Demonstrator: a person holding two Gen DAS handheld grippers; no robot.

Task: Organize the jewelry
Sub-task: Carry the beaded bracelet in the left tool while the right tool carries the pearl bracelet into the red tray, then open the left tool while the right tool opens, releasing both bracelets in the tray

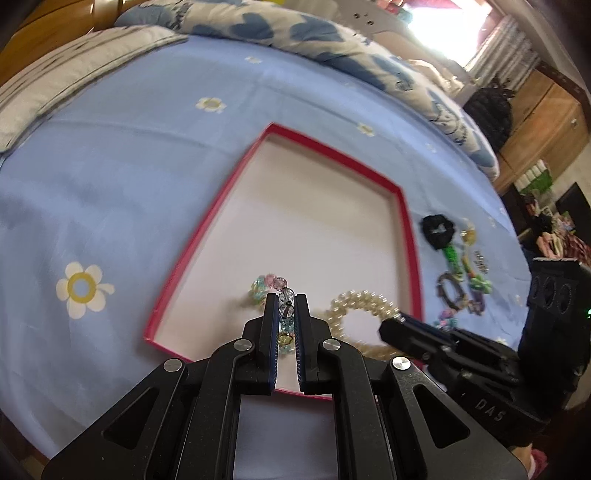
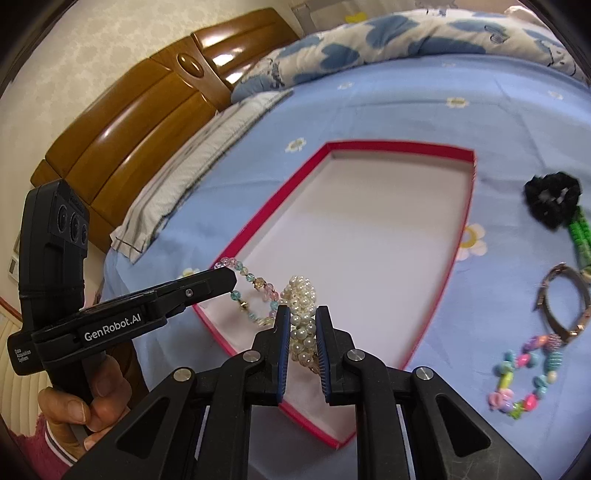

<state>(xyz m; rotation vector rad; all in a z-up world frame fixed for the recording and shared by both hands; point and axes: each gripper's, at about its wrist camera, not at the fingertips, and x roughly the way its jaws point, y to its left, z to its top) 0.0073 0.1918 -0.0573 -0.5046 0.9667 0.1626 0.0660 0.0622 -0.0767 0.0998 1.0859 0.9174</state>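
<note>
Readable on the left gripper (image 2: 226, 277), along its black side bar toward the handle: "GenRobot.AI" in white. Further back by the handle, small white print, too tiny to read. On the right gripper (image 1: 398, 322), embossed on its body: "DAS".

Home bedroom, blue flowered bedsheet (image 1: 147, 155), wooden headboard (image 2: 147, 122), pillow (image 2: 192, 155), patterned quilt (image 1: 295, 33)
</note>
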